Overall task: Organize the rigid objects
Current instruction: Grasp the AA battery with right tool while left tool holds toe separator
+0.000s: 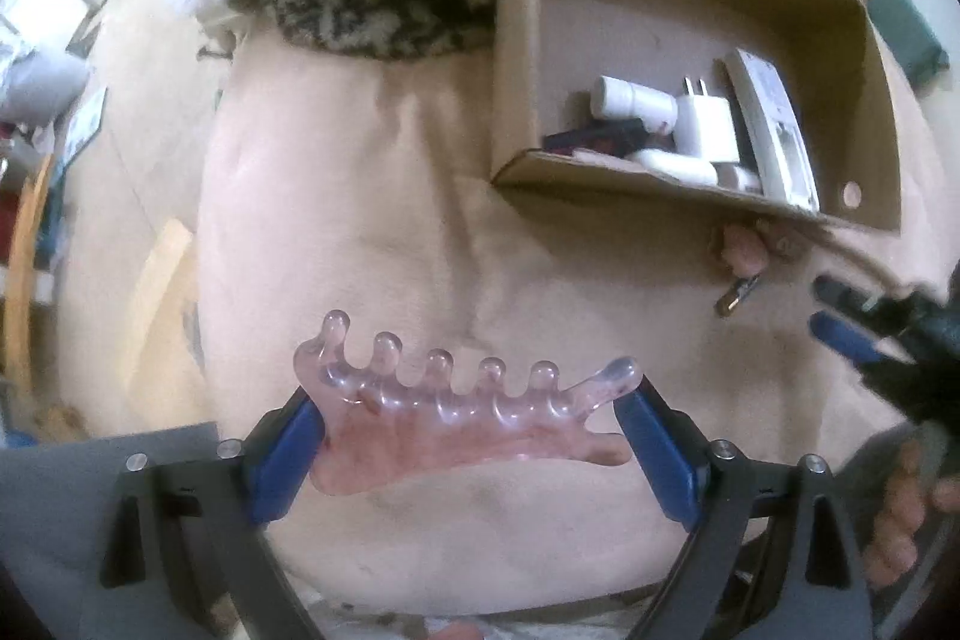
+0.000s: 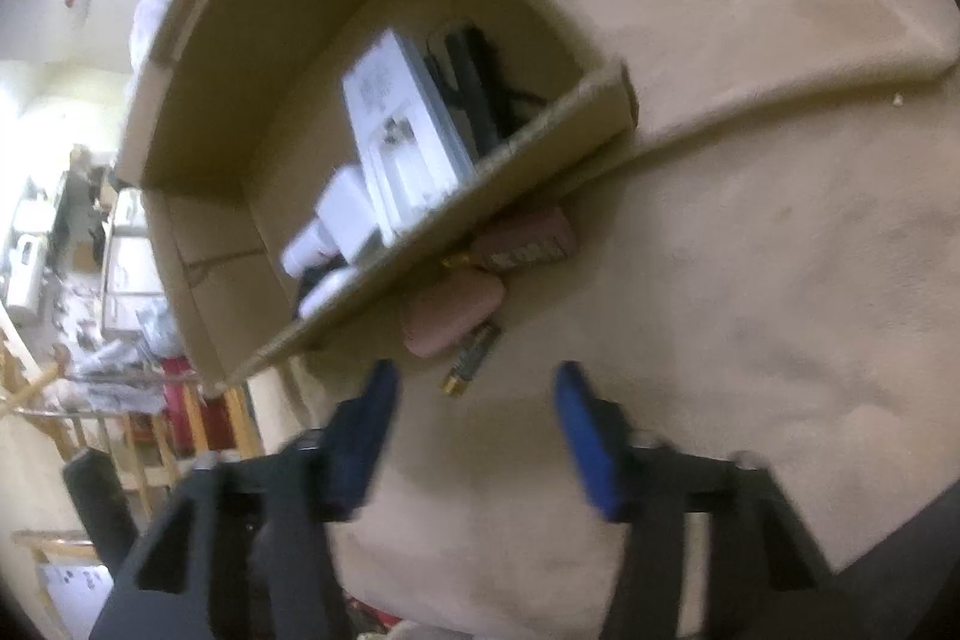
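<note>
The cardboard box (image 2: 420,244) wall hides part of the pink items (image 2: 456,313); the right gripper (image 2: 474,400) is blurred.

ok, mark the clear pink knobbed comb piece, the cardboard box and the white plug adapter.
clear pink knobbed comb piece (image 1: 462,436), left wrist view, its flat body.
brown cardboard box (image 1: 516,10), left wrist view, its side wall.
white plug adapter (image 1: 708,124), left wrist view, its body.

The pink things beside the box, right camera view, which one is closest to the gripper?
The smooth pink case, just ahead of the open right gripper. The other pink item lies farther along the box wall.
</note>
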`<state>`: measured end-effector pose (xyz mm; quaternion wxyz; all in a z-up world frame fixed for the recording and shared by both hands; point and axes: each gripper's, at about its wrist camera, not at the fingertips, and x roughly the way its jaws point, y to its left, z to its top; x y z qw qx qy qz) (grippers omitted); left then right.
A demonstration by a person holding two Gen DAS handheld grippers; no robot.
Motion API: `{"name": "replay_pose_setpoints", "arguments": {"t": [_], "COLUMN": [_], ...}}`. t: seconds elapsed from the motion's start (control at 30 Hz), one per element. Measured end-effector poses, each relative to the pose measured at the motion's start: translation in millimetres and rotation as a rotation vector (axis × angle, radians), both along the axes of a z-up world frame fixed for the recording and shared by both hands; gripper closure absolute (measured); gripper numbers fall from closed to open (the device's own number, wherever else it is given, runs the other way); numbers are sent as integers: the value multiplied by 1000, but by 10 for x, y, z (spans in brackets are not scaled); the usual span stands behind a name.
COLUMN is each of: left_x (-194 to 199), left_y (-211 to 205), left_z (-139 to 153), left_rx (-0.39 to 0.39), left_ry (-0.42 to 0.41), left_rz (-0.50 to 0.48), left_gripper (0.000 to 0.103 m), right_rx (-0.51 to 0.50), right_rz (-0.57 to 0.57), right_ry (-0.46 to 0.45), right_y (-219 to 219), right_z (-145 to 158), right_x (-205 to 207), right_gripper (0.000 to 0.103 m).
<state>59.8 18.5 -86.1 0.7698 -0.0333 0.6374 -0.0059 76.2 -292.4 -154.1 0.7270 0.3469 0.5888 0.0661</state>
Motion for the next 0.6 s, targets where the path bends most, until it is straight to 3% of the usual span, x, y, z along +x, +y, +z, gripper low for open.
{"name": "replay_pose_setpoints", "arguments": {"t": [0.13,0.43,0.53,0.6], "left_x": [116,105,95,68], "left_y": [-102,-36,-91,-87], "left_z": [-175,-288,-246,-223], "left_rx": [-46,-30,-31,-24], "left_ry": [32,38,38,31], "left_rz": [31,34,27,24], "left_gripper": [11,11,11,11], "right_rx": [-41,-199,-312,-306], "right_rz": [39,121,150,151], "right_ry": [47,53,28,23], "right_y": [123,580,692,658], "right_z": [-149,-266,-242,-216], "right_x": [96,304,308,240], "right_gripper": [66,67,88,92]}}
